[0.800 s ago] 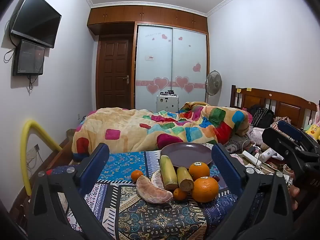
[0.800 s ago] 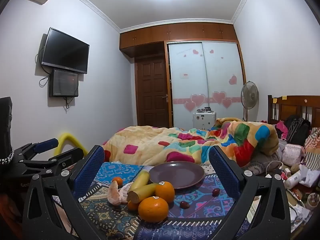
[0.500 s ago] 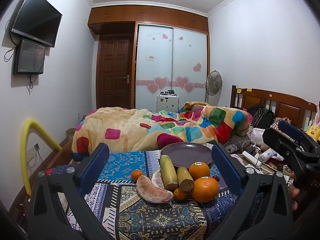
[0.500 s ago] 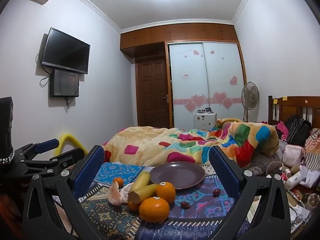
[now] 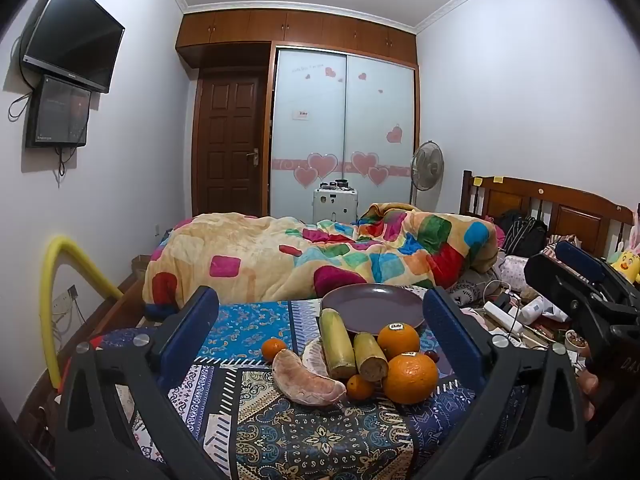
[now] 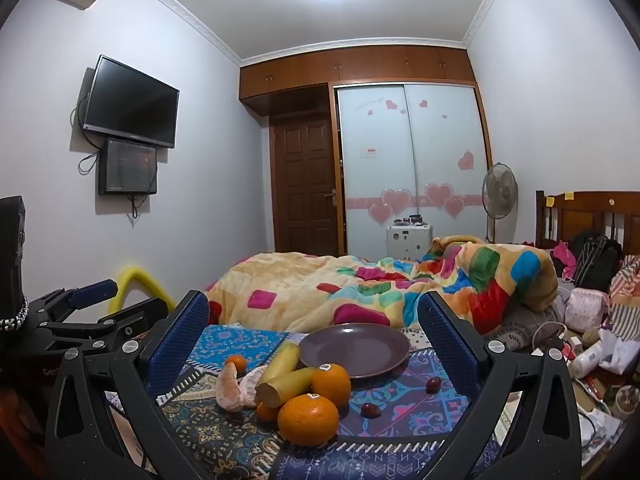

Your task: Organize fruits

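Nothing moved, patterned cloth (image 5: 320,436), quilted bed (image 5: 280,256)

Almost no legible writing in either view.
The round orange fruits (image 6: 308,419) carry small dark stickers (image 6: 314,396) with print too small to read; a white label (image 6: 372,151) with red marks on the frosted sliding wardrobe door (image 6: 372,168) is also unreadable.

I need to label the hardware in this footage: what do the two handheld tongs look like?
Both match: the left tongs and right tongs have black plastic frames with triangular cut-outs and silver screw heads. Each long flat finger carries a textured blue pad. The left unit's body shows faint pale lettering, unreadable. No sleeves show.
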